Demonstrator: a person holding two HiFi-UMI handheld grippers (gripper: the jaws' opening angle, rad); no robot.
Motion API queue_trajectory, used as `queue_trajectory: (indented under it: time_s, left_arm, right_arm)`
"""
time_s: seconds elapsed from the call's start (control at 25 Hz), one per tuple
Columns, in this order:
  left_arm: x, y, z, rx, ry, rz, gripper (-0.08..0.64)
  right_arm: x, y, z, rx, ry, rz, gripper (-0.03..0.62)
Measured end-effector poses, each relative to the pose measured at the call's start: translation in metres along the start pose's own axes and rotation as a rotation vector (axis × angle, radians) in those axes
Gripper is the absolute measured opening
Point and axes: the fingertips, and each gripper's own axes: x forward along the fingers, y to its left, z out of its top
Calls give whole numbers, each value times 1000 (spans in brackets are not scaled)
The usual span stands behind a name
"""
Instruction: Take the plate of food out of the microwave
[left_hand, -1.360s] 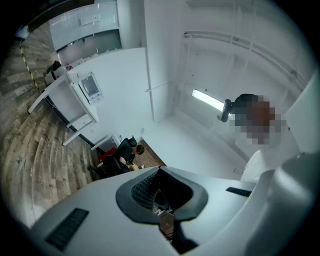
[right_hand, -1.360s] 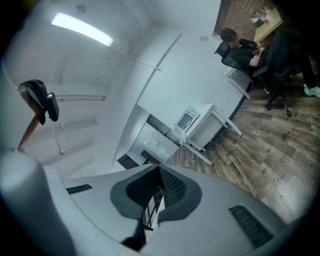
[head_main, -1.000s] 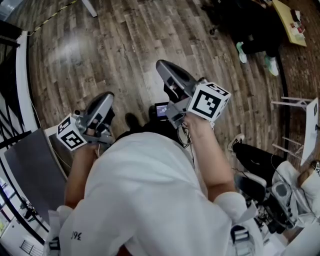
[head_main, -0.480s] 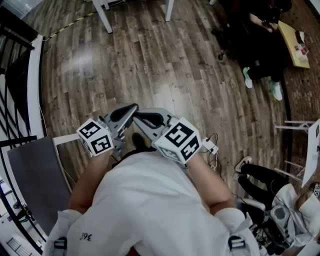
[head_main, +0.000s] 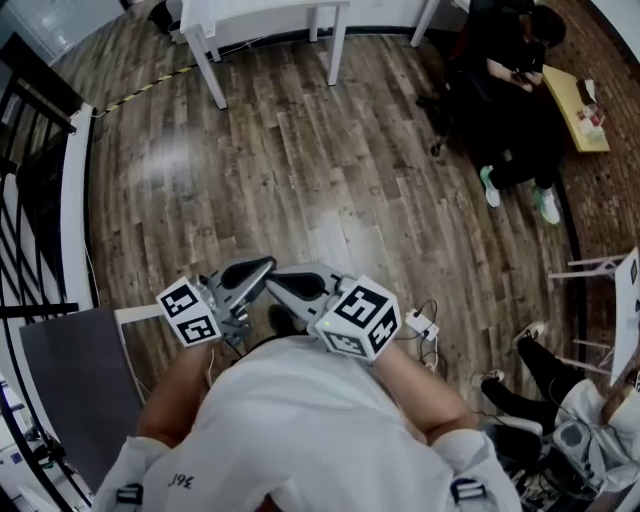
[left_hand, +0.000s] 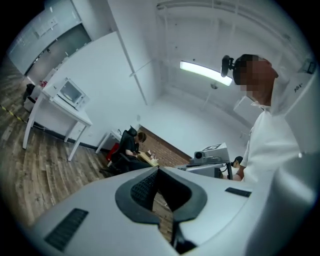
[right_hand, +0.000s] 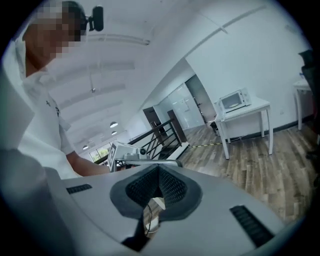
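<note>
No plate of food shows in any view. The microwave (left_hand: 70, 92) stands far off on a white table (left_hand: 75, 113), door closed; the right gripper view also has this microwave (right_hand: 234, 100) on its table (right_hand: 250, 109). In the head view only the table (head_main: 262, 14) appears, at the top edge. My left gripper (head_main: 266, 265) and right gripper (head_main: 274, 281) are held close to the white shirt, tips nearly meeting above the wooden floor. Both are shut with nothing between the pads, as the left gripper (left_hand: 158, 171) and right gripper (right_hand: 159, 171) show in their own views.
A black railing (head_main: 32, 190) and a grey panel (head_main: 72, 375) lie at the left. A person sits on a chair (head_main: 505, 70) beside a yellow table (head_main: 576, 46) at the top right. A white adapter with cable (head_main: 421, 325) lies on the floor.
The right gripper has come down and left until its tip is next to the left gripper's tip. The head view has tilted up, bringing the white table into sight.
</note>
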Motion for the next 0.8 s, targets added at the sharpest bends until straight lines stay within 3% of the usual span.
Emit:
queue_trajectory:
  time_s: [0.12,0.28,0.48,0.8]
  left_arm:
    - [0,-4,8,16,-14,-24,-9]
    - [3,6,13,-36,-42,-7,-9]
    - [-13,31,8,-169,-111,91,-8]
    - [-50,44,-5,-198,-93,151,-8]
  right_arm:
    - [-2,1,7,95,-47,51,2]
    - [-1,-9,12,184,-124,74,2]
    - [-7,-44,7,359,-211,-1,2]
    - [-29,-74,-1,392,-289,-107,2]
